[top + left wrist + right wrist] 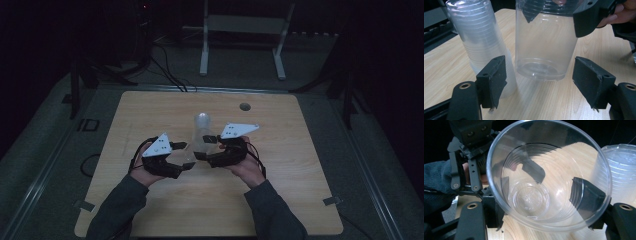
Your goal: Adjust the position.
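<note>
Clear cup [544,47] is upright just right of the cup stack [484,47], base barely off the bench [444,67]. Right hand-held gripper [541,202] clamps it near the rim; left hand-held gripper [539,82] gapes around its base, pads not touching.

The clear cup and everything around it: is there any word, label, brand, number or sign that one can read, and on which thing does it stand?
No text can be read.
Clear cup, held in the right gripper: raised marks on its bottom, too blurred to read.
Stack of cups: no print seen.
Grey plates on the grippers: dots, no letters.
Table: bare wood, no label.
</note>
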`<action>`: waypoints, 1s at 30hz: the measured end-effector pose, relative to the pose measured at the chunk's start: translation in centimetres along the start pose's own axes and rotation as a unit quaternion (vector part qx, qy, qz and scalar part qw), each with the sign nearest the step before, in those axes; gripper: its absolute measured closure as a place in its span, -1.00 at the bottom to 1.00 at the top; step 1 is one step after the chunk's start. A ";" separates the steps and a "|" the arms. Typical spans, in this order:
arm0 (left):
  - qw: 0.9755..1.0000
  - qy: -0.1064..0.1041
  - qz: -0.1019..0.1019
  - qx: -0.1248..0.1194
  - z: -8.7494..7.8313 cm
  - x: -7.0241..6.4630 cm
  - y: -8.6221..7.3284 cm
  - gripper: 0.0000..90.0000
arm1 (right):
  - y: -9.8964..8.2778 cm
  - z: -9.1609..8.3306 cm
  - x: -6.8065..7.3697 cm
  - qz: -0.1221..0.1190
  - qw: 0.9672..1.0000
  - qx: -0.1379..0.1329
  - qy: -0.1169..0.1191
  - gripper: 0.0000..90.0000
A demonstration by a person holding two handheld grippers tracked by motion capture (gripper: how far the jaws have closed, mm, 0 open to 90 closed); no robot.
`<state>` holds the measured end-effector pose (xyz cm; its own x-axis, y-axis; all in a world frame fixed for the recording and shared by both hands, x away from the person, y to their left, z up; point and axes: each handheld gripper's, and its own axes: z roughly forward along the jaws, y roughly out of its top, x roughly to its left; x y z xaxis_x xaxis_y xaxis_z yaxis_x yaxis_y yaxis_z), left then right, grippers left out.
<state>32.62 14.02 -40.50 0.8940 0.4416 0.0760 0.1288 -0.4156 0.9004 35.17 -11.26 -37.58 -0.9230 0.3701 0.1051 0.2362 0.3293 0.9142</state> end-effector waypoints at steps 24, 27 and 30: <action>0.999 0.005 0.023 0.030 0.7 -0.7 0.3 -0.31 | 0.3 0.8 0.6 -0.021 0.998 0.054 -0.008 -0.30; 0.999 0.003 0.019 0.032 0.8 -0.6 0.2 -0.29 | 0.4 0.9 0.7 -0.024 0.998 0.055 -0.007 -0.30; 0.999 0.000 0.020 0.033 0.9 -0.7 0.2 -0.26 | 0.4 1.0 0.8 -0.024 0.998 0.057 -0.007 -0.30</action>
<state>32.45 12.92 -40.78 0.8992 0.4229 0.1118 0.1205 -0.4852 0.8661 34.80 -9.99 -37.55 -0.9304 0.3622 0.0558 0.2246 0.4431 0.8679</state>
